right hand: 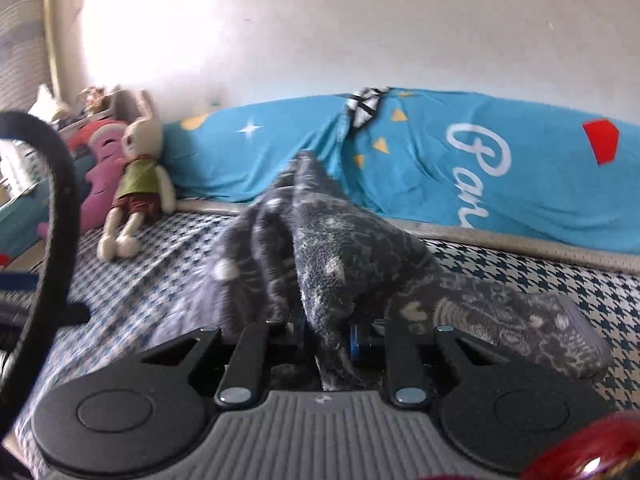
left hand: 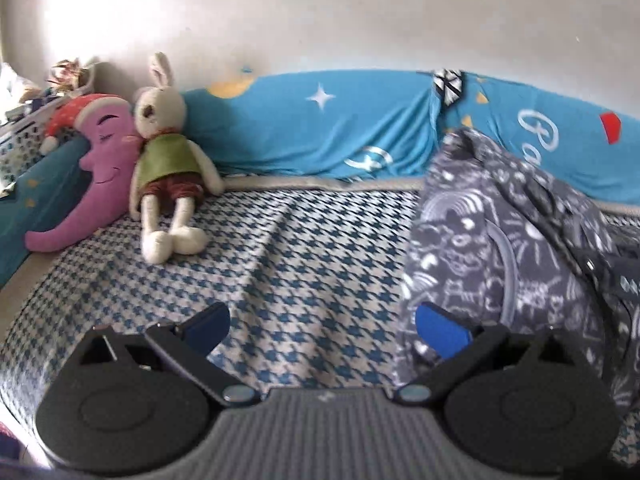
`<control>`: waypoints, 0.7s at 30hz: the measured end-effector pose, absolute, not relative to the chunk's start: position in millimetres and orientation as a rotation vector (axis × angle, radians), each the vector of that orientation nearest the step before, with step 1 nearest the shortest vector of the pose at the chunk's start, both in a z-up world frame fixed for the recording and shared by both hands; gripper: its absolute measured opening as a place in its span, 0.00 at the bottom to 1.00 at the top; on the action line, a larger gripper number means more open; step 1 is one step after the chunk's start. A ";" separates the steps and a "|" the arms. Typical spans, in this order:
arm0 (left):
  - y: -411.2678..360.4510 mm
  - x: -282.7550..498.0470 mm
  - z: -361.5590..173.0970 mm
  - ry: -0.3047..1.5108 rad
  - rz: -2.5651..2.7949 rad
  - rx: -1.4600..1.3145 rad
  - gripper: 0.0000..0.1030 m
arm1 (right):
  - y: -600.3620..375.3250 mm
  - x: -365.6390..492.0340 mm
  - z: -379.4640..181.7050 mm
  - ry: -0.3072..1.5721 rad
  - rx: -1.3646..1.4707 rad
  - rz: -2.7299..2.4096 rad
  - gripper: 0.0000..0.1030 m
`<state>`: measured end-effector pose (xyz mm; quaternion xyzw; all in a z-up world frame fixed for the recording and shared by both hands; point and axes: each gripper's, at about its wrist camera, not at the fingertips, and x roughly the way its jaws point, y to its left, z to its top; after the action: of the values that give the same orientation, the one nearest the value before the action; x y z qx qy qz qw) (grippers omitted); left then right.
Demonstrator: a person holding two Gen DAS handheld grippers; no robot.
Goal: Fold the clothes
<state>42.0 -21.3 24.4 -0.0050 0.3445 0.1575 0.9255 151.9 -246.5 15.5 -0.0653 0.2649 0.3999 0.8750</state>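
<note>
My right gripper (right hand: 324, 344) is pinched tight on the dark grey garment (right hand: 340, 256), which has little white drawings all over it. The cloth goes between the two fingers in the lower middle of the right wrist view and rises in a bunched peak toward the middle. More of it trails down to the bed at the lower right.

My left gripper (left hand: 322, 330) is wide apart with nothing in it. Its two blue pads sit low in the frame, one on each side. The right pad is in front of the garment (left hand: 500, 248), which hangs on the right side of that view; I cannot tell if they touch.

Under both grippers is the bed (left hand: 288, 264), with a blue and white checked cover. One long blue blanket (left hand: 340, 136) with stars and white letters lies along the far edge by the wall.

At the upper left there are two soft toys: one rabbit doll (left hand: 164, 152) in a green top and red shorts, and one purple moon pillow (left hand: 92, 176) touching it.

Further left is one white basket (left hand: 24, 128) with things in it, too blurry to name.
</note>
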 end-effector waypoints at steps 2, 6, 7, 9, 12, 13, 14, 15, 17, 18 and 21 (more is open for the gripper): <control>-13.2 35.8 25.9 0.696 0.332 -0.035 1.00 | -247.3 137.2 17.4 0.536 -0.164 0.853 0.20; -7.8 23.3 31.3 0.685 0.350 -0.073 1.00 | -248.3 108.6 17.7 0.508 -0.208 0.883 0.20; -7.8 20.1 32.6 0.686 0.354 -0.076 1.00 | -248.2 101.7 17.3 0.501 -0.220 0.890 0.20; -7.5 14.9 35.2 0.682 0.352 -0.085 1.00 | -245.4 85.0 15.1 0.479 -0.264 0.902 0.20; -10.6 6.8 42.8 0.661 0.344 -0.086 1.00 | -239.9 64.0 10.3 0.462 -0.312 0.928 0.20; -11.7 4.6 45.4 0.654 0.341 -0.083 1.00 | -238.2 57.5 8.2 0.458 -0.328 0.938 0.20; -12.7 2.7 47.8 0.649 0.338 -0.079 1.00 | -236.6 50.8 6.1 0.454 -0.344 0.949 0.20; -13.7 1.1 50.0 0.647 0.334 -0.078 1.00 | -234.8 45.5 3.8 0.453 -0.357 0.957 0.20; -15.8 -1.7 54.1 0.645 0.319 -0.080 1.00 | -232.0 36.9 -1.4 0.459 -0.375 0.972 0.20; -17.3 -2.1 55.0 0.645 0.310 -0.080 1.00 | -230.7 33.5 -4.0 0.463 -0.384 0.977 0.20; -22.3 -2.0 56.5 0.645 0.282 -0.076 1.00 | -227.1 23.7 -11.6 0.473 -0.413 0.992 0.20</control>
<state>-2.0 -22.3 56.5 -0.0371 0.3159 0.1380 0.9380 23.7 -227.1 -11.6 -0.1949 0.2230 0.4679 0.8326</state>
